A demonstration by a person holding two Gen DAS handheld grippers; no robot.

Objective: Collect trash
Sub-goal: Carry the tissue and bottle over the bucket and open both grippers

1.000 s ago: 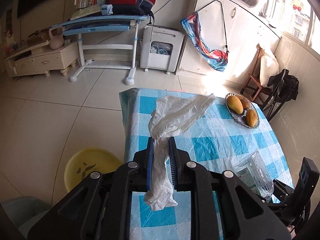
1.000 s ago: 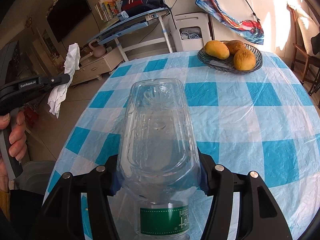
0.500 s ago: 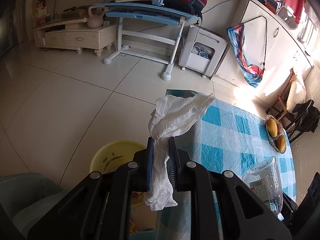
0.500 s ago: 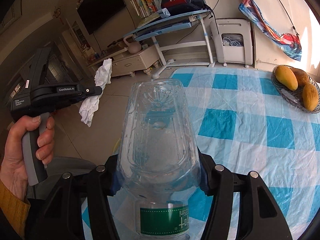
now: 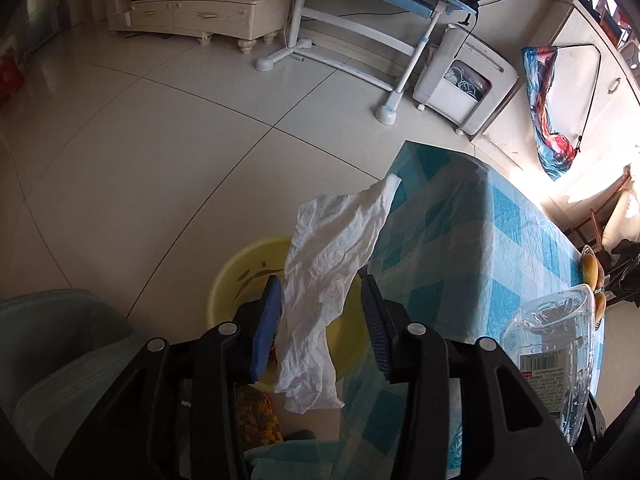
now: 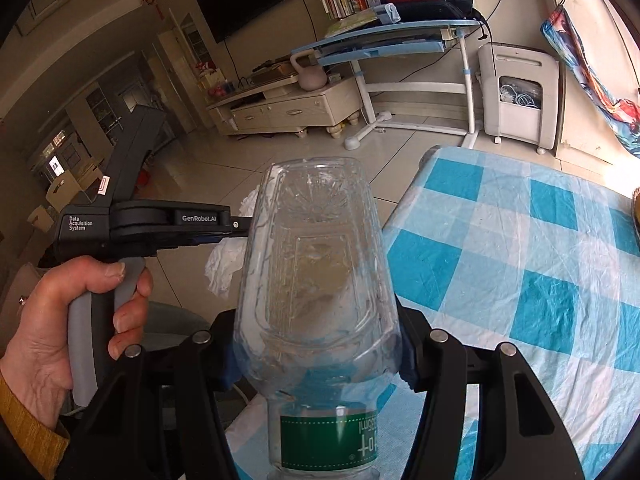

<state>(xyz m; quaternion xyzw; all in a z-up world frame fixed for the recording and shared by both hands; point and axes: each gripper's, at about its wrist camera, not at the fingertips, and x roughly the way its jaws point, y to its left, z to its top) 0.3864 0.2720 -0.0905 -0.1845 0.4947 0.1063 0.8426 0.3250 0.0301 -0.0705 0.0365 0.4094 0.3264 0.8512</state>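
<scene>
A crumpled white tissue point(image 5: 336, 240) hangs between the blue pads of my left gripper point(image 5: 320, 284). Its jaws are opening: the tissue still brushes the left pad, and the right pad stands clear of it. Below it on the floor sits a yellow basin point(image 5: 236, 276), beside the table's edge. My right gripper point(image 6: 318, 344) is shut on a clear plastic bottle point(image 6: 316, 260) with a green label, bottom end forward. The right wrist view shows the left gripper point(image 6: 240, 224) held by a hand point(image 6: 60, 320), with the tissue point(image 6: 224, 260) partly hidden behind the bottle.
The table with the blue-checked plastic cloth point(image 5: 480, 240) lies to the right, with a fruit dish point(image 5: 592, 272) at its far end. A grey bin point(image 5: 60, 340) stands on the floor at lower left. A blue desk point(image 6: 400, 40), a cream cabinet point(image 6: 288, 112) and a white appliance point(image 6: 520, 96) line the far wall.
The left jaws have parted and no longer pinch the tissue. Both grippers have swung left, off the table toward the floor; the yellow basin now lies right under the tissue.
</scene>
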